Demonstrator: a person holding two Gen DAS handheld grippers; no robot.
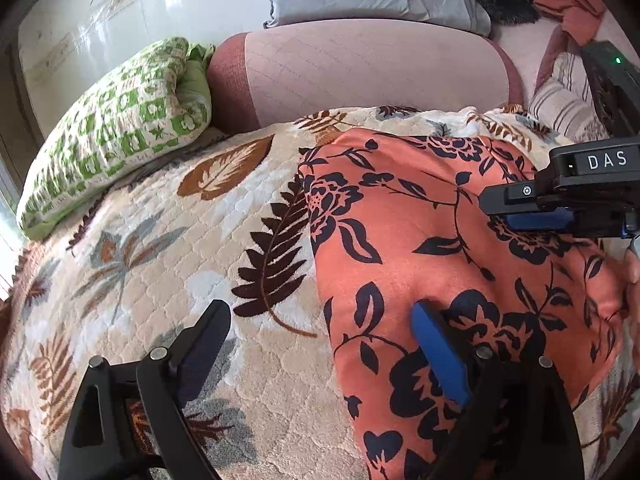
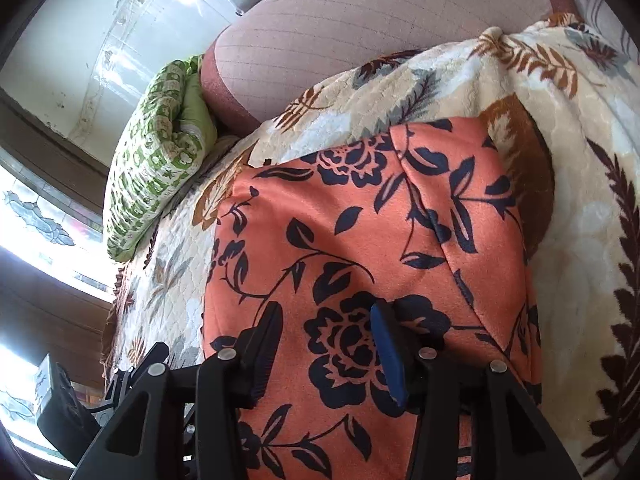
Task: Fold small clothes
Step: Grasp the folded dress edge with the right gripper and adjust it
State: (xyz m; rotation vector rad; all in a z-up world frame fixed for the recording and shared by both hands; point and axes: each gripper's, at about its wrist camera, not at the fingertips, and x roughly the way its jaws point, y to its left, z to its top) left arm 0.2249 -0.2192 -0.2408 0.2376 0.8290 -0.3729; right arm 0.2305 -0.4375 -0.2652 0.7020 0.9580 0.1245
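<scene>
1. We see the task's piece, an orange garment printed with dark navy flowers, leaves and trailing stems; the cloth has a soft sheen and lies folded into a compact, roughly rectangular block with rounded corners.
2. In the right wrist view the same garment shows a raised fold line running down its right part, and its far edge lies straight across the blanket.
3. It rests on a cream blanket with brown, grey and dark leaf patterns, spread over a bed or sofa; we can see no box, basket or other container.
4. Beyond the blanket stands a pink cushion, with a green and white patterned pillow beside it on the left.
5. Our left gripper stands wide open: its blue-padded finger is over the garment's near left part, its other finger over the bare blanket, so the garment's left edge runs between them, ungripped.
6. Our right gripper is partly open above the garment's near middle, with a printed flower showing between its fingers; the pads do not pinch the cloth.
7. From the left wrist view the right gripper reaches in from the right, just above the garment.
</scene>
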